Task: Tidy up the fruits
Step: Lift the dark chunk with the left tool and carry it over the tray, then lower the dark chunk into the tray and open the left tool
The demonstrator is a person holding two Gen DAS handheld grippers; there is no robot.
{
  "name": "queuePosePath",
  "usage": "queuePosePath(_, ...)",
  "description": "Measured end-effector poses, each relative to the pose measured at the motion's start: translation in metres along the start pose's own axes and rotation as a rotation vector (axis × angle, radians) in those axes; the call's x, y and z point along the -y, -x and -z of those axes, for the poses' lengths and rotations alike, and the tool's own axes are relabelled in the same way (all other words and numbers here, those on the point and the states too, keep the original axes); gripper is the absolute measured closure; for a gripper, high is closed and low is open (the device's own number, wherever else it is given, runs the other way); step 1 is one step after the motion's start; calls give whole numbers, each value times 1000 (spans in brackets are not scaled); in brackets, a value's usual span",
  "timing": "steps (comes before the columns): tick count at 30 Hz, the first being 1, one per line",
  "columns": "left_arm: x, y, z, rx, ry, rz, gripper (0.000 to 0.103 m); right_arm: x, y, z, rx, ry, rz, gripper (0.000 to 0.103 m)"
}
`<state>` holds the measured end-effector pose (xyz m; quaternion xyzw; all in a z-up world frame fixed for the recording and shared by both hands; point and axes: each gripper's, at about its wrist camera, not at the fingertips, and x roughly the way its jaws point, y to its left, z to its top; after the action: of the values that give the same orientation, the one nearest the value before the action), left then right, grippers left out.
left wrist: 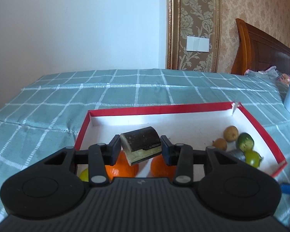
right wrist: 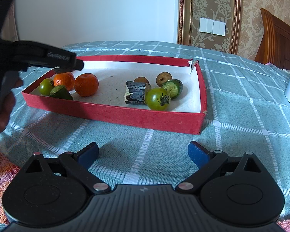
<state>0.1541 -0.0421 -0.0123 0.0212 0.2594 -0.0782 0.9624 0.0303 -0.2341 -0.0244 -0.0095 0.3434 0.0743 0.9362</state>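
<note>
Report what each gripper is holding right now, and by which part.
The left gripper holds a dark cut stalk piece, clamped by its two cut ends, above the red box. The right gripper is open and holds nothing.

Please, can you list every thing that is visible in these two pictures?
box: 1, red, white inside, on the bedspread
oranges: 2, orange, box's left end
round green fruits: 2, green, one at each end
cut green fruit: 1, right end
brown fruits: 2, right end, at the back
grey chunk: 1, lying at right
green chunk: 1, left, near wall
held chunk: 1, dark, above the oranges
bedspread: 1, green checked
wall switch: 1, white
headboard: 1, brown
left gripper: black, shut on held chunk
right gripper: black, blue pads, open
</note>
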Motion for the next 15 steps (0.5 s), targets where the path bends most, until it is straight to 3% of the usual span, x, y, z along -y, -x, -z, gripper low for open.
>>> queuePosePath(15, -5, -51, -13, -81, 55, -18, 64, 0, 1, 0, 0, 0, 0, 3)
